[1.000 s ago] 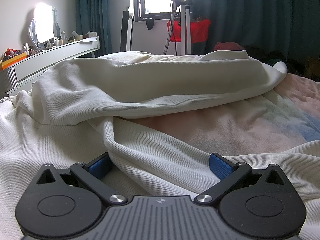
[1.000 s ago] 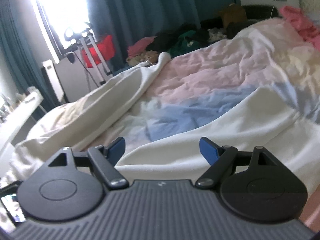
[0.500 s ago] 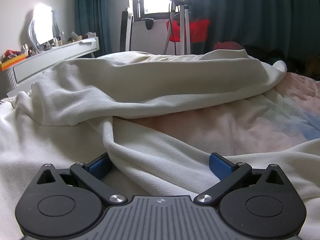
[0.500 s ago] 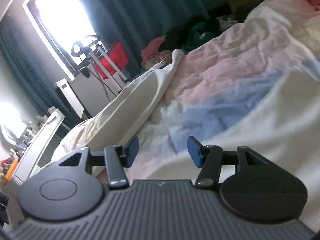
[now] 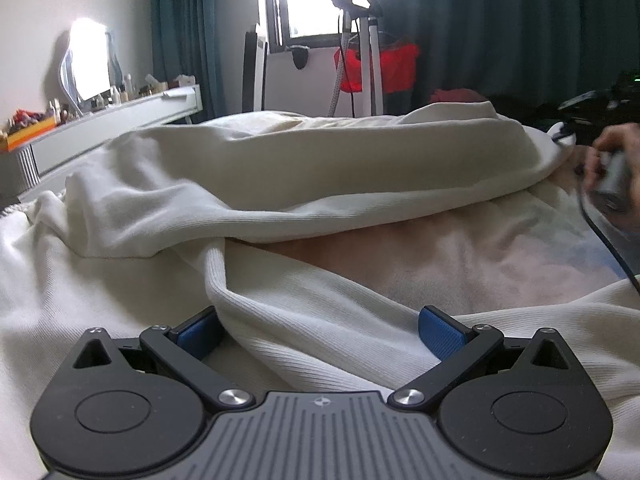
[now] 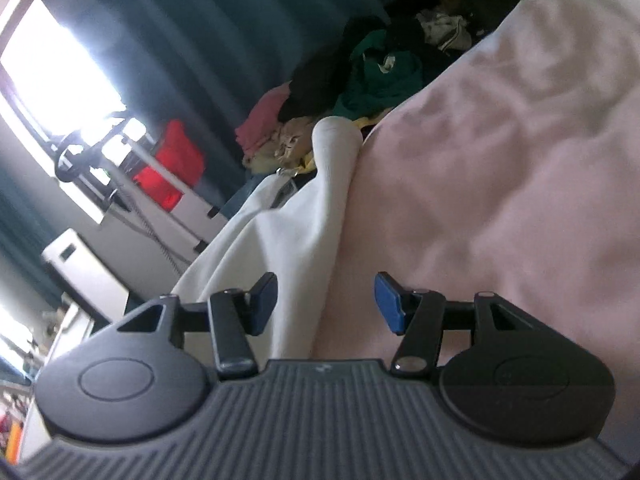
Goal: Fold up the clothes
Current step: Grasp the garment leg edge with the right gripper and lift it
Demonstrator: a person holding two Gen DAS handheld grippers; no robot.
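The soft, limp cream ribbed-knit garment (image 5: 304, 184) lies on the bed, a ridge of it between the open left gripper (image 5: 320, 334), its long edge between the half-open right gripper (image 6: 326, 304); best pinched at hem edges.

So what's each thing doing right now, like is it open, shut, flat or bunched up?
Left gripper: open, a ridge of the garment between its fingers, pads not pressing it.
Right gripper: open, empty, pointing at the sleeve end.
White garment: unfolded, rumpled, spread over the bed.
Sleeve end: lying loose on the pink bedspread.
Curtains: drawn partly, window showing.
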